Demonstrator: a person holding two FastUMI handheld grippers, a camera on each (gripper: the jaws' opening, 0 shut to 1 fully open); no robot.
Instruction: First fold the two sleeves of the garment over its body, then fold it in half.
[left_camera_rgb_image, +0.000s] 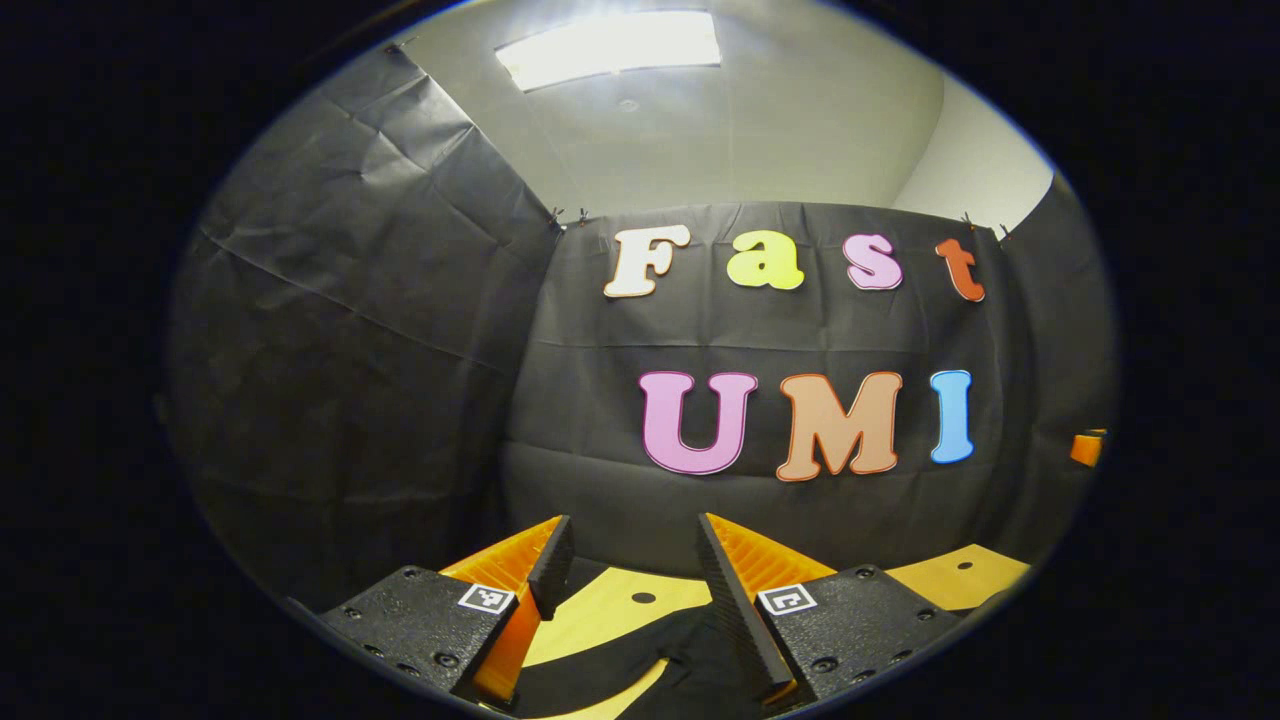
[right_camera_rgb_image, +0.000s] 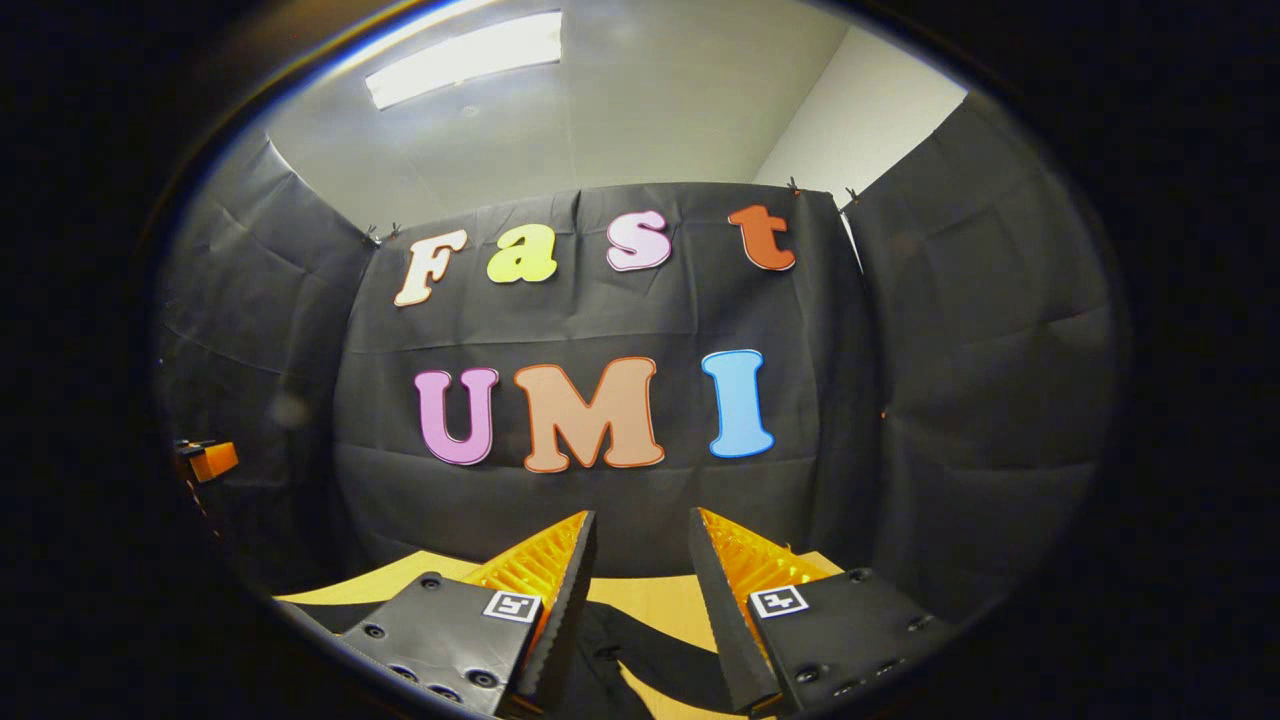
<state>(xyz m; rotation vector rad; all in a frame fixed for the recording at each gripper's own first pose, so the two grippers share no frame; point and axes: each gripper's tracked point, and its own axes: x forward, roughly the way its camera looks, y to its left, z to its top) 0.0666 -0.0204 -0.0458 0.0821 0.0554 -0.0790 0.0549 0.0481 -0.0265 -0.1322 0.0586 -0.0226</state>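
Nearest in the left gripper view, the left claw (left_camera_rgb_image: 630, 580) stands spread, with nothing between its fingers. Below and just past it, dark cloth of the garment (left_camera_rgb_image: 690, 650) lies on the yellow wooden table (left_camera_rgb_image: 600, 610). In the right gripper view the right claw (right_camera_rgb_image: 640, 580) is likewise spread and bare, and a dark strip of the garment (right_camera_rgb_image: 650, 640) runs across the table (right_camera_rgb_image: 660, 600) under its tips; whether this strip is a sleeve cannot be told. Both claws point nearly level toward the booth wall, held above the cloth rather than on it. By my judgement the first step, folding the sleeves over the body, is not yet begun. The next move calls for tipping each claw down to a sleeve end and pinching it. Farther off, an orange part of the other gripper (left_camera_rgb_image: 1088, 447) sits at the left view's right edge.
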